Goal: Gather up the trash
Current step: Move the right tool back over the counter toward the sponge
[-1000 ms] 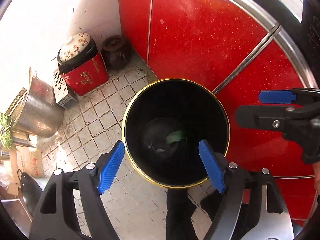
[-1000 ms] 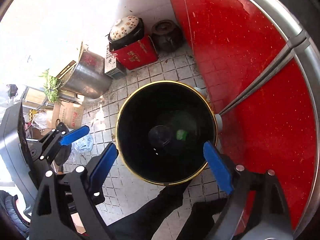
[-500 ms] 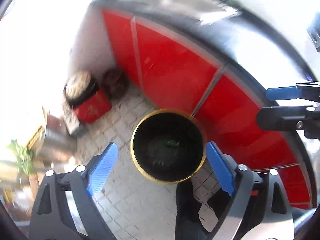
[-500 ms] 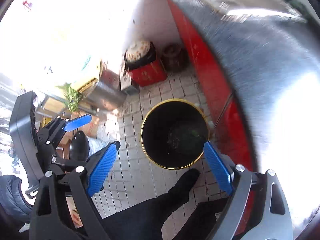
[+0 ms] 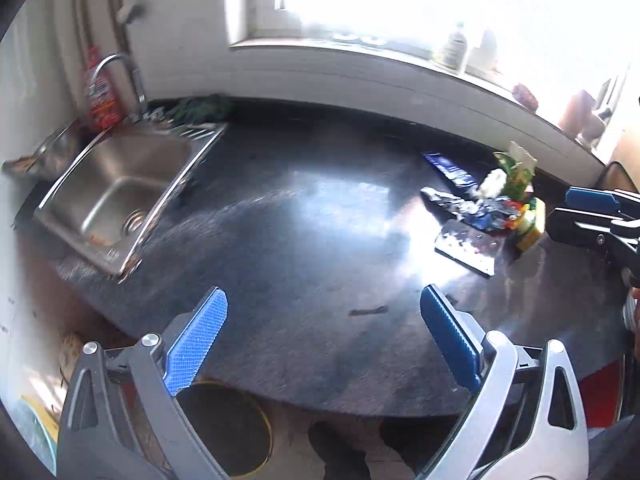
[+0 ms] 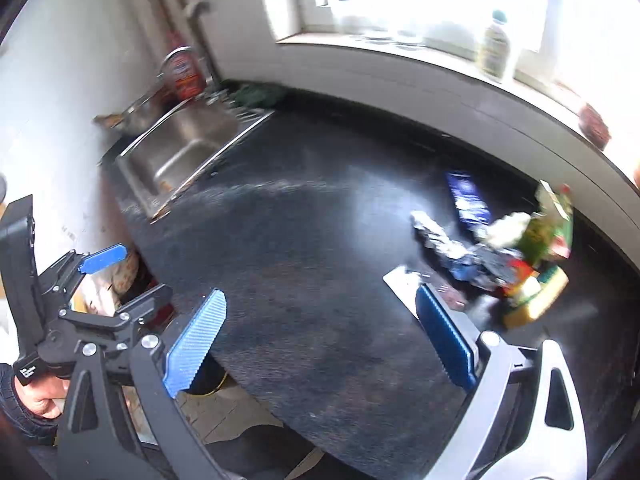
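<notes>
- Dark worktop under a bright window; sink as landmark.
- Trash pile, wrappers and a carton, lies well apart from the sink, opposite end.
- Left tongs and right tongs: wide, just been opening, nothing between them.
- Judged light, crinkly, slippery; pinch a wrapper's edge.

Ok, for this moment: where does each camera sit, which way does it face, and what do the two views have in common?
Left wrist: rides the left tongs, angled down over the dark countertop; its own open blue pads frame the view, the right tongs enter at the right edge, dark shoes show below.
Right wrist: rides the right tongs, facing the same way from further right; open pads, with the left tongs and the hand holding them at left.
Shared: steel sink, litter pile, yellow-rimmed bin, bright window.
</notes>
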{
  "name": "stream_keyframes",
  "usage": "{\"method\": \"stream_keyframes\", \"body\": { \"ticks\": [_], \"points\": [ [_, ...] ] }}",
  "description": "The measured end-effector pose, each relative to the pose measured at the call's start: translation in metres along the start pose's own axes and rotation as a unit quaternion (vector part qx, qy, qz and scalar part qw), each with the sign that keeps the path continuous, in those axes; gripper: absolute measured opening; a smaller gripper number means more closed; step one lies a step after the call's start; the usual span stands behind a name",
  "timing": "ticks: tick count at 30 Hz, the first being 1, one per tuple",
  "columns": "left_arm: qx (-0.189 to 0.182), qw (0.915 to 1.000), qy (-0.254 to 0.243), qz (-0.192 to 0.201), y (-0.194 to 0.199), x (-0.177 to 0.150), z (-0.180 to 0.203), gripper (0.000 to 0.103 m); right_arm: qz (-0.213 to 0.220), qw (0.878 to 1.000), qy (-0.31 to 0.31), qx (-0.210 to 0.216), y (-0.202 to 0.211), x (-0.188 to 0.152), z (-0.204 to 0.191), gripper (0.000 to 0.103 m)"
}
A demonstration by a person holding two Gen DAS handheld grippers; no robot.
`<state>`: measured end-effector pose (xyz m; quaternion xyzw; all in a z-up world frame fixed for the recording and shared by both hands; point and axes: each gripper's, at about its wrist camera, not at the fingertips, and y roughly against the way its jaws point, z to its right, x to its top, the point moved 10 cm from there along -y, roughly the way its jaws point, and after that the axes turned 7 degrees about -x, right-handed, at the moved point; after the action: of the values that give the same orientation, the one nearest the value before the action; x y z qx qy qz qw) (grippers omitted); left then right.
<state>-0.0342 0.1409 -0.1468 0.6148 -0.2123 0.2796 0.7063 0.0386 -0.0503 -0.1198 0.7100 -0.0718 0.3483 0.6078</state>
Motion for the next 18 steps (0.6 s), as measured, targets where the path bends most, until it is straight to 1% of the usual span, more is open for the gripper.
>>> {"method": "stream_keyframes", "body": {
  "ticks": [2,4,6,8,12,18],
  "points": [
    [-0.025,0.9992,-0.030,0.000,-0.009,0.017,0.035,0.094,0.000,0.998,-0.048,-0.027,0.007,-0.008,0.046,0.092],
    [-0.048,0.9972,-0.057,-0.003,-0.021,0.033,0.065,0.094,0.001,0.994,-0.094,-0.052,0.015,-0.022,0.086,0.092],
    [-0.063,0.9943,-0.086,-0.007,-0.029,0.035,0.094,0.094,0.004,0.989,-0.133,-0.071,0.021,-0.036,0.118,0.092],
    [-0.069,0.9914,-0.111,-0.010,-0.033,0.036,0.115,0.094,0.003,0.983,-0.162,-0.084,0.025,-0.044,0.143,0.092],
    [-0.084,0.9864,-0.141,-0.017,-0.048,0.041,0.142,0.094,-0.003,0.977,-0.191,-0.099,0.030,-0.055,0.172,0.092],
    [-0.092,0.9810,-0.167,-0.034,-0.074,0.040,0.157,0.094,-0.009,0.975,-0.202,-0.097,0.021,-0.058,0.181,0.092]
  ]
}}
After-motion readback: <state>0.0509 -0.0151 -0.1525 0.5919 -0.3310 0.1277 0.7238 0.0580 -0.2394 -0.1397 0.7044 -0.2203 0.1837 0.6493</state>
